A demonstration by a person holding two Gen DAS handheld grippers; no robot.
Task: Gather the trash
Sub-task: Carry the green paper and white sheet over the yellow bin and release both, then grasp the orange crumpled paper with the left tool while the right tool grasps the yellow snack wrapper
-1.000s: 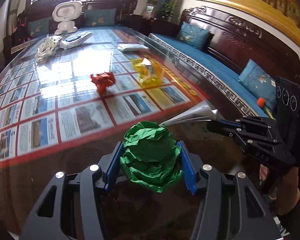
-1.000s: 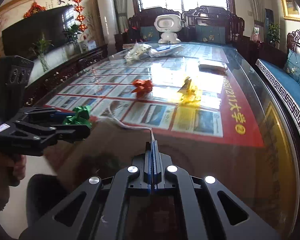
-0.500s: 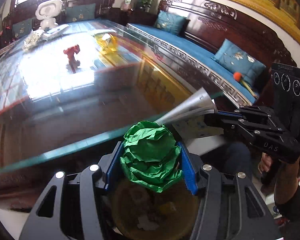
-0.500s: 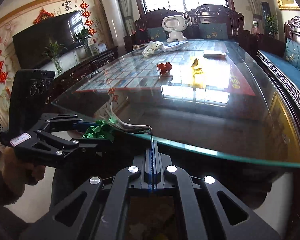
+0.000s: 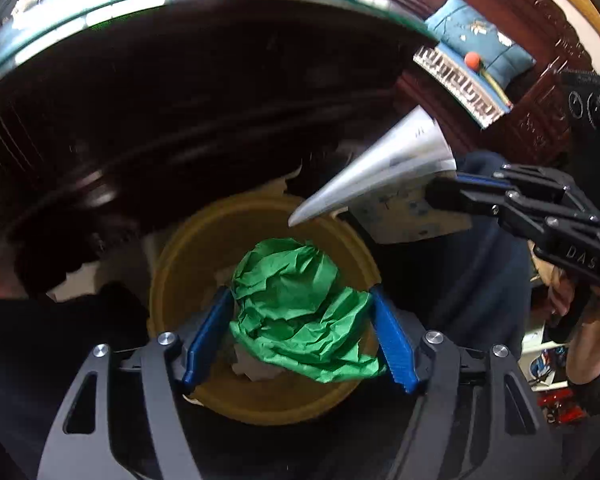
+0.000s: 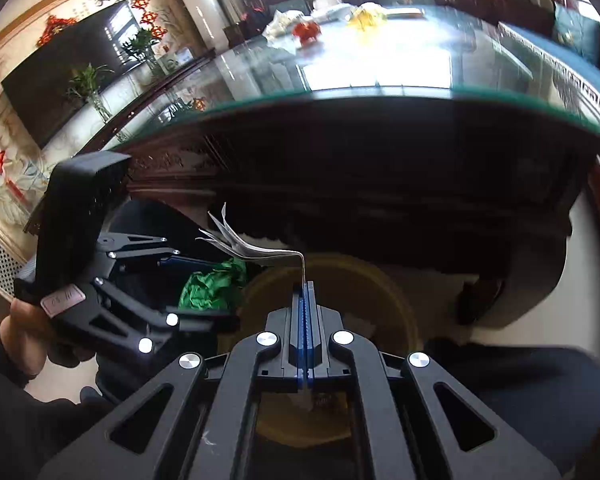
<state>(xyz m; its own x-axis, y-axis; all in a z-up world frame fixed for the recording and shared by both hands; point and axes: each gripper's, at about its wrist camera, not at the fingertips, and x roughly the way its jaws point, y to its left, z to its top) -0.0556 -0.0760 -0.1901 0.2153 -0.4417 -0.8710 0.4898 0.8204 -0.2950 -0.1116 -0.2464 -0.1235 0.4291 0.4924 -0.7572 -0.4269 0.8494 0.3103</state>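
A: Writing? "DAS" moulded on the right gripper [image 5: 446,194] body. Red wall character beside the television [image 6: 64,76], too small to read surely.

B: Left gripper [image 5: 300,340]: blue pads [image 5: 392,344] spread, green crumpled paper [image 5: 300,312] between them, touching both, directly above the yellow bin [image 5: 204,240].

A: Right jaws pressed together on a folded paper sheet [image 6: 260,250], over the bin rim. Red scrap [image 6: 306,30], yellow scrap [image 6: 366,14] on the glass table [image 6: 380,64].
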